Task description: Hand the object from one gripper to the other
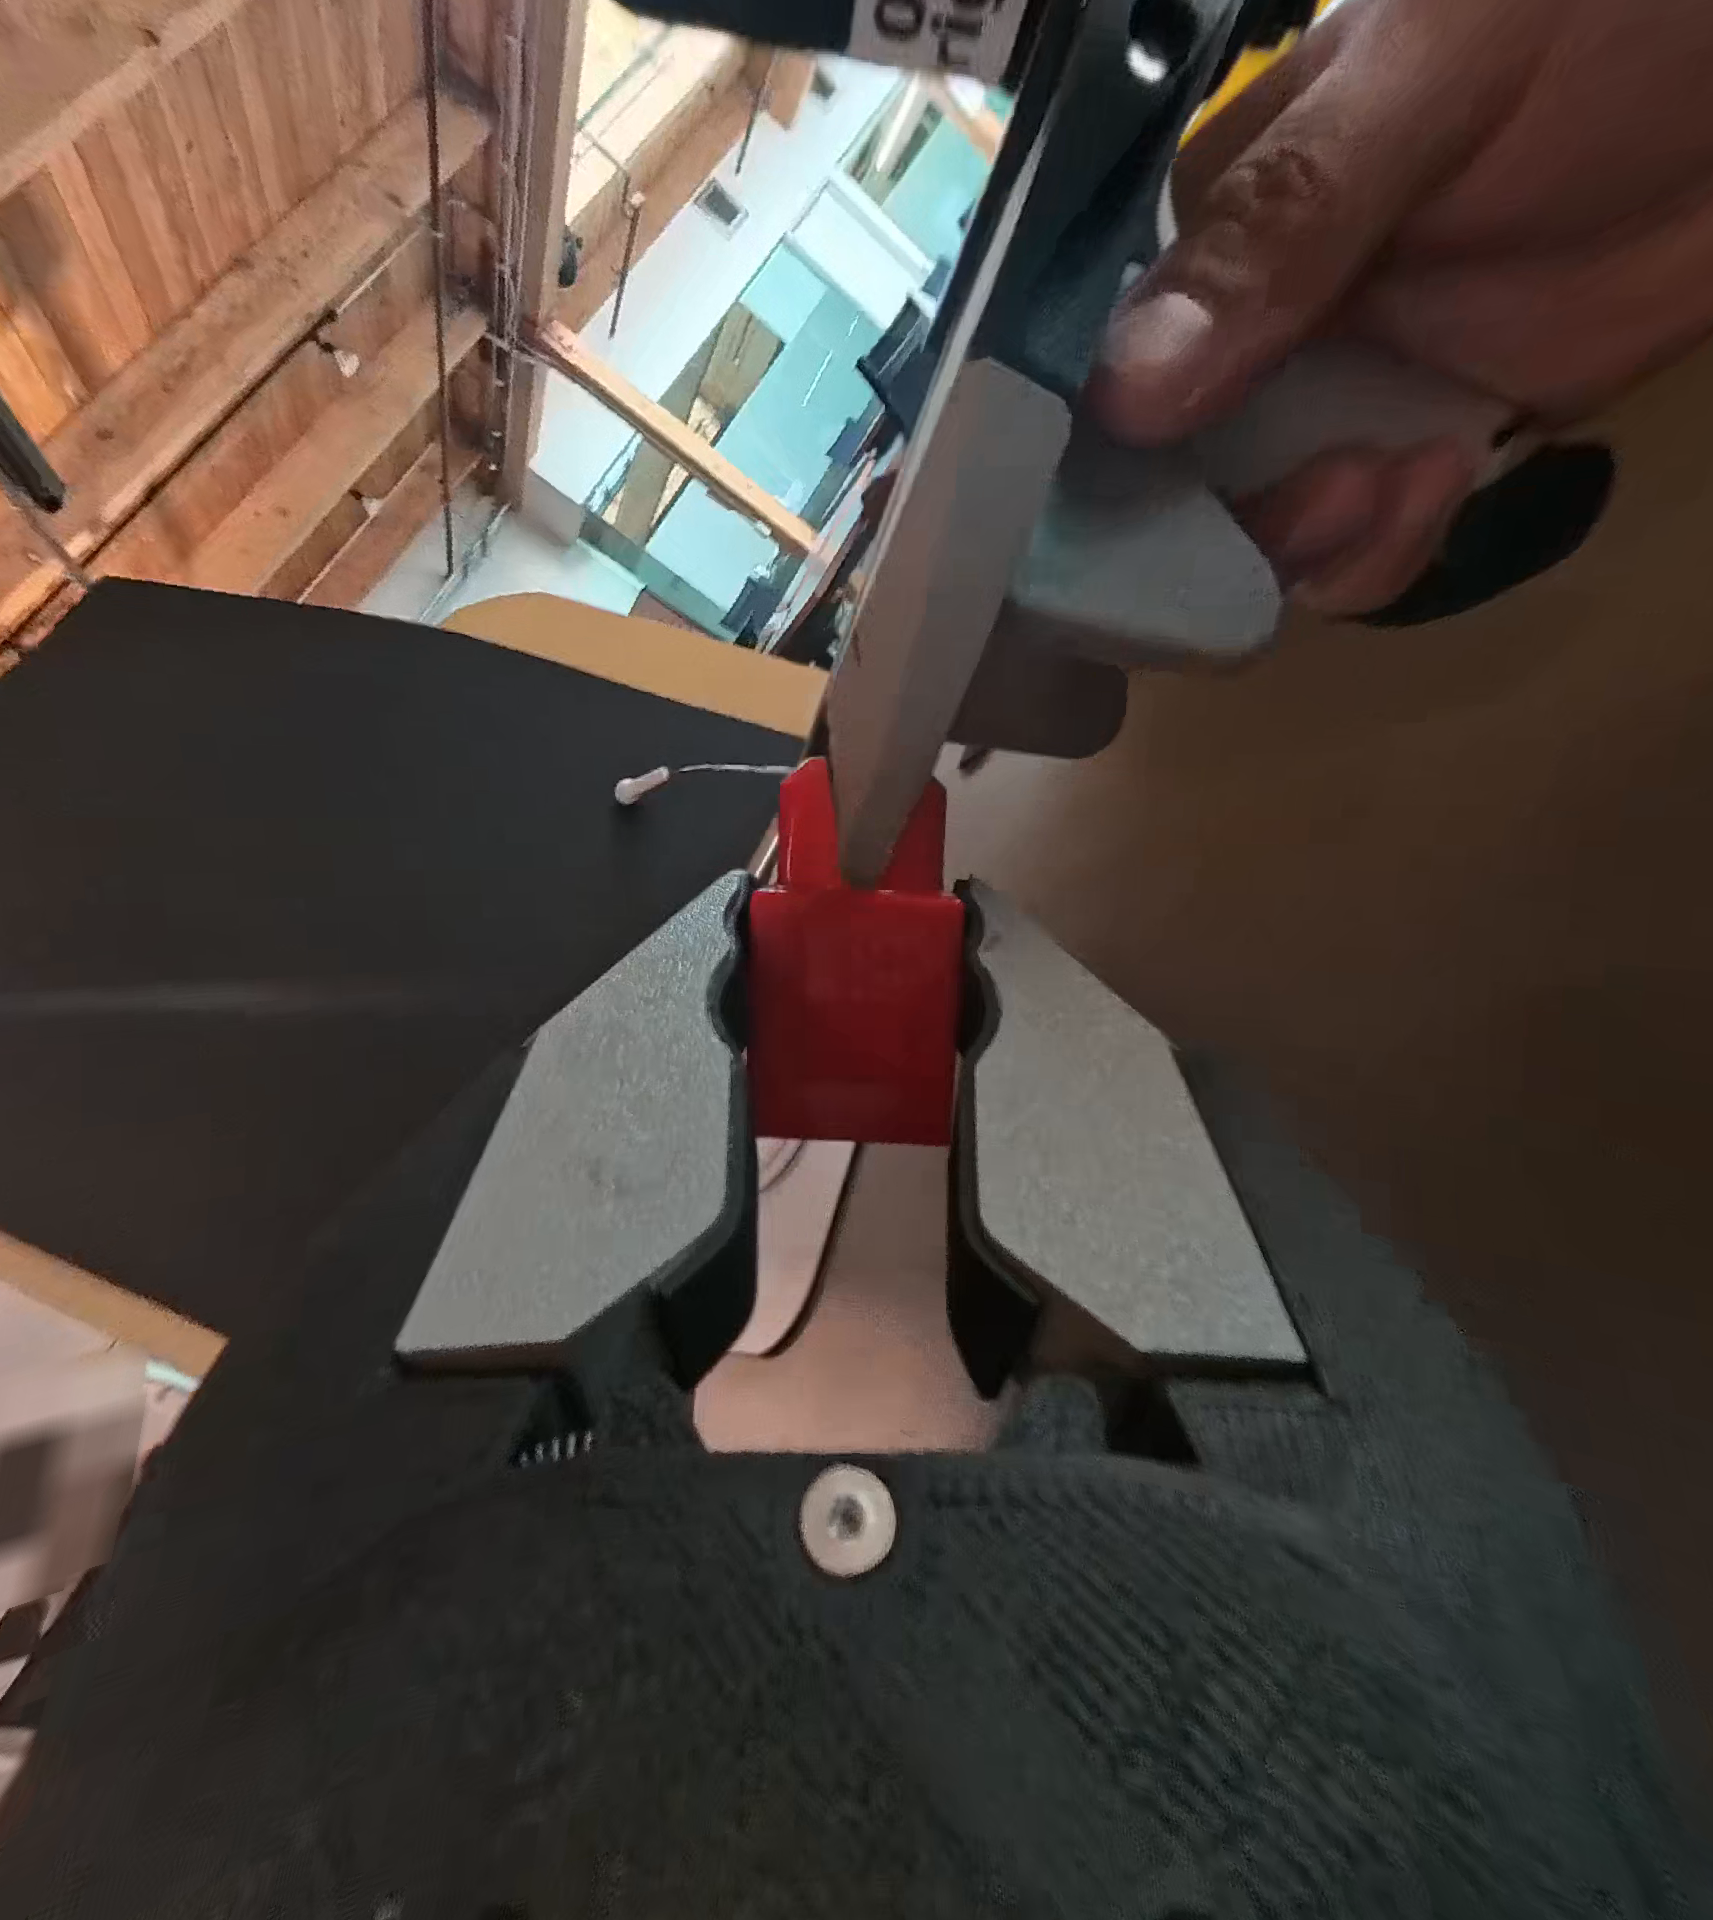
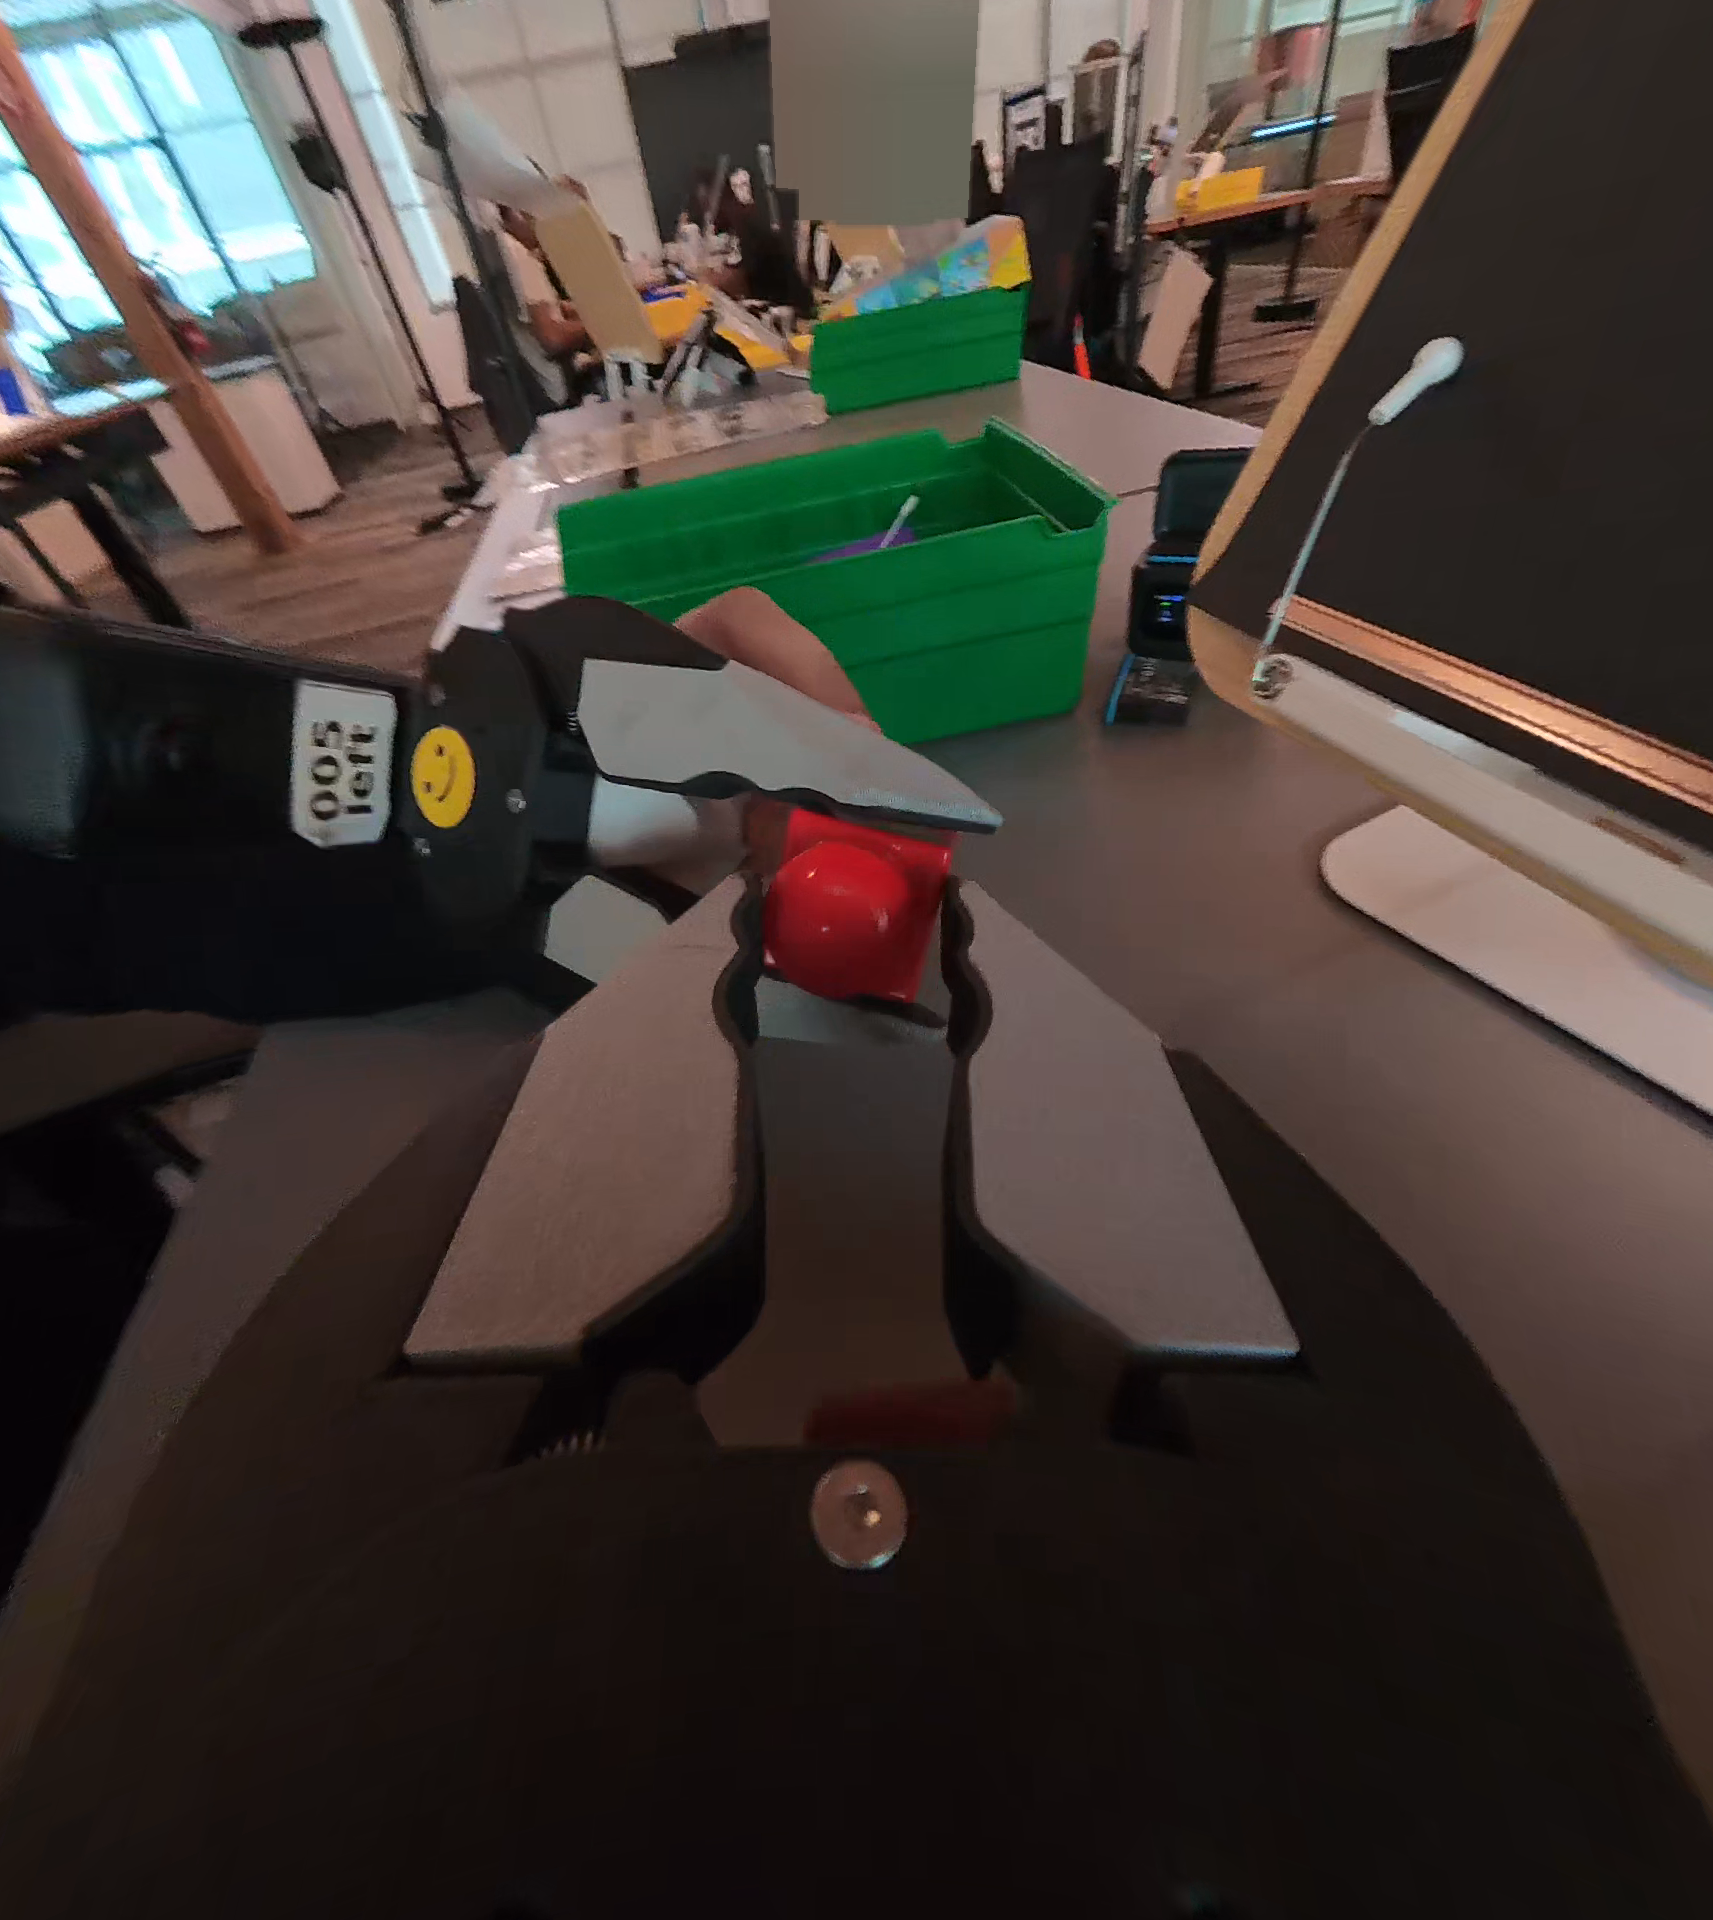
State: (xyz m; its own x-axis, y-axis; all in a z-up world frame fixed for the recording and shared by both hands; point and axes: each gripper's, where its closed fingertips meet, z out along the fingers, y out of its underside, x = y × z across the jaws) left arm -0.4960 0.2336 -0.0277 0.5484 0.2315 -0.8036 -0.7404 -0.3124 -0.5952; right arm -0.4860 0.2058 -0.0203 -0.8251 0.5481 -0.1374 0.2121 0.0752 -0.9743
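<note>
A red plastic block (image 1: pixel 852 1023) with a rounded knob (image 2: pixel 836 920) on one face is held in the air over a grey table. My left gripper (image 1: pixel 854 997) is shut on it, one finger pressed on each side. In the right wrist view the left gripper (image 2: pixel 831 821) comes in from the left and sits across the block's far part. My right gripper (image 2: pixel 852 940) has its fingertips against both sides of the block's knob end. In the left wrist view the right gripper (image 1: pixel 893 790) comes down from above onto the block's far end, held by a hand (image 1: pixel 1454 260).
A green bin (image 2: pixel 883 582) stands on the grey table (image 2: pixel 1195 883) just beyond the grippers, with a second green bin (image 2: pixel 919 358) farther back. A monitor (image 2: pixel 1579 436) on a white foot is close on the right. A small black device (image 2: pixel 1158 623) stands beside it. My two grippers' fingertips are within a few centimetres of each other.
</note>
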